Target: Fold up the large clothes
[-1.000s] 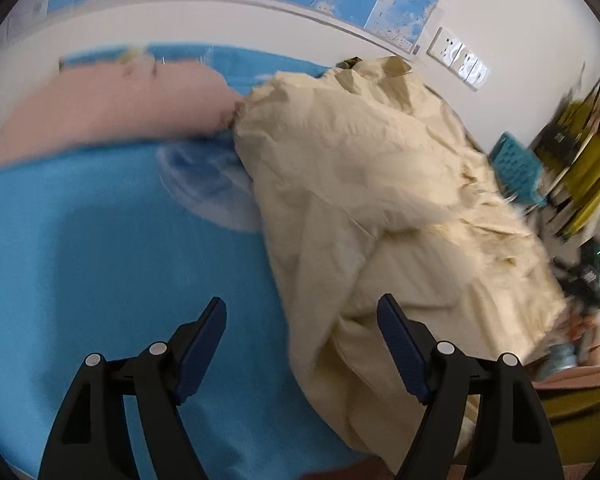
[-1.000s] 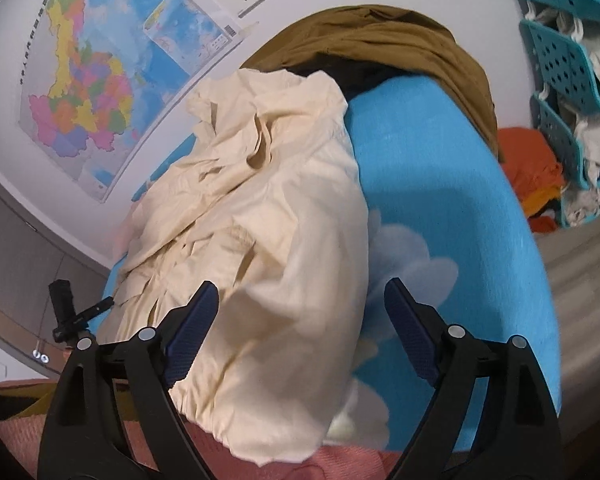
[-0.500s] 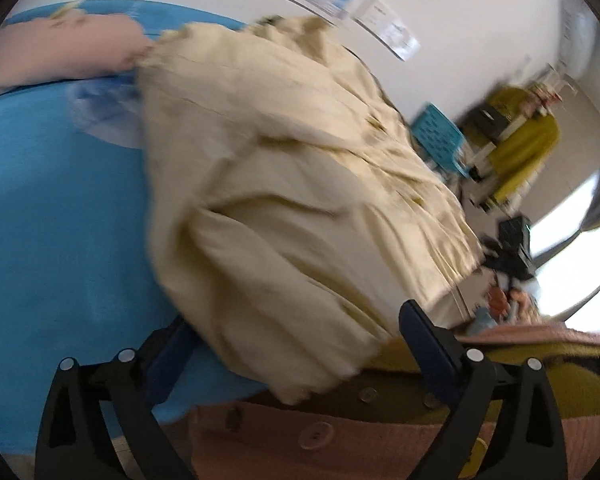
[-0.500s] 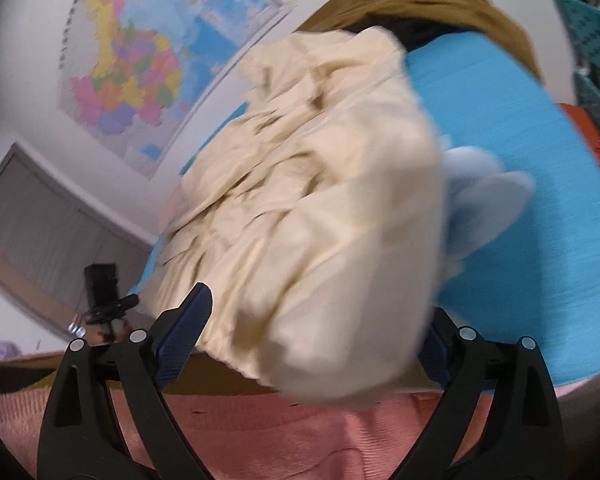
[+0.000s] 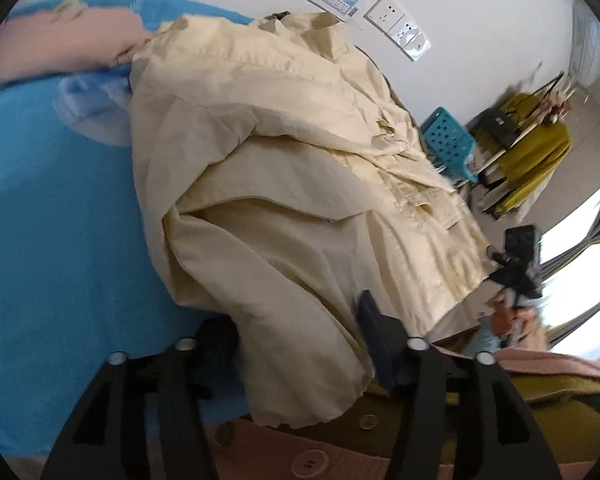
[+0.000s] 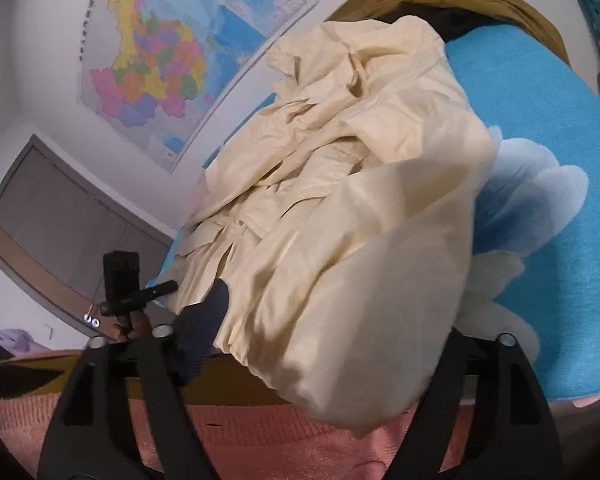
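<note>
Looking along my left gripper (image 5: 298,334), I see its jaws spread around the near edge of the cream coat (image 5: 284,184), heaped on the blue blanket (image 5: 52,240). From my right gripper (image 6: 339,328), jaws spread too, the coat (image 6: 359,216) drapes between them.

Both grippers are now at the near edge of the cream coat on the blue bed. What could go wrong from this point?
1. The cream coat is bunched in thick layers; the open left gripper and right gripper may pinch several layers, so the fold comes out uneven.
2. Its near edge hangs over the edge of the blue bedspread; a pull toward the person may slide it off.
3. The pink garment touches the coat's far side and may be dragged along.
</note>
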The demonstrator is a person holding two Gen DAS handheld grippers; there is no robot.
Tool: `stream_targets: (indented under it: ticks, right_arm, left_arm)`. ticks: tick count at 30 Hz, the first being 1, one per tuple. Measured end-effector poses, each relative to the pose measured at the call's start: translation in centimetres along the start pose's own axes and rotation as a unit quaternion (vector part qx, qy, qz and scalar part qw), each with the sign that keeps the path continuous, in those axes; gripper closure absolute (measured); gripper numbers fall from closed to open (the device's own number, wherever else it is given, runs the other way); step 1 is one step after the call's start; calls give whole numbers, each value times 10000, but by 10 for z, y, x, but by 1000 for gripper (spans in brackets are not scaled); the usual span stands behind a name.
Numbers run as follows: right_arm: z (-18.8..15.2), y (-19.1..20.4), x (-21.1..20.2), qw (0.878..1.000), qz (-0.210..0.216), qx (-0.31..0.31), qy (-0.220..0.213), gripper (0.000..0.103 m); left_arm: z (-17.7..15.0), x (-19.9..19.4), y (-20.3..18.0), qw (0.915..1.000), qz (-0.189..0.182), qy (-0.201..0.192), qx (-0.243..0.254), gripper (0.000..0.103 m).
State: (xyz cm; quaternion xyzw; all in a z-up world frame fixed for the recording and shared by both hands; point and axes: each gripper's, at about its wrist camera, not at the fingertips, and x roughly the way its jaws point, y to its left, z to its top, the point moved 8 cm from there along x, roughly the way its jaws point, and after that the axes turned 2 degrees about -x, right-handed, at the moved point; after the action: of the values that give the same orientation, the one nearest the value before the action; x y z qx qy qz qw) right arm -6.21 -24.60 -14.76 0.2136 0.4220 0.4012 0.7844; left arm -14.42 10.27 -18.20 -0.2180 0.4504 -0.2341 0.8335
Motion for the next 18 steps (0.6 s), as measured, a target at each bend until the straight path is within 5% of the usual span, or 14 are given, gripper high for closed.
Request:
stream_targets:
  ticks: [2,4,5,6,10,18]
  right_arm:
    - [-1,1,3,9998,-160,-65,33,30]
    - [-1,1,7,9997,-237,-45,45,50]
    - [-1,0,9,9998,-209,3,45,63]
    - [-1,2,8,9999,-102,32,7,74]
    - [8,22,-5,9993,263,-6,-283,82]
    - [31,73,-46,9933,623,-472,-853,85]
  left_arm:
    - [1,-1,-2,9999,-158,-42,-5,26]
    - [1,-1,-5,9999,-6,-100,99,29]
    - [1,0,-5,9997,143,-134,124,37]
    - [1,1,-4,9996,216,-147,96,58]
    - [7,-15,-5,9989,297,-368,-5,78]
    - [23,-68,-36,9947,110,-946,384,82]
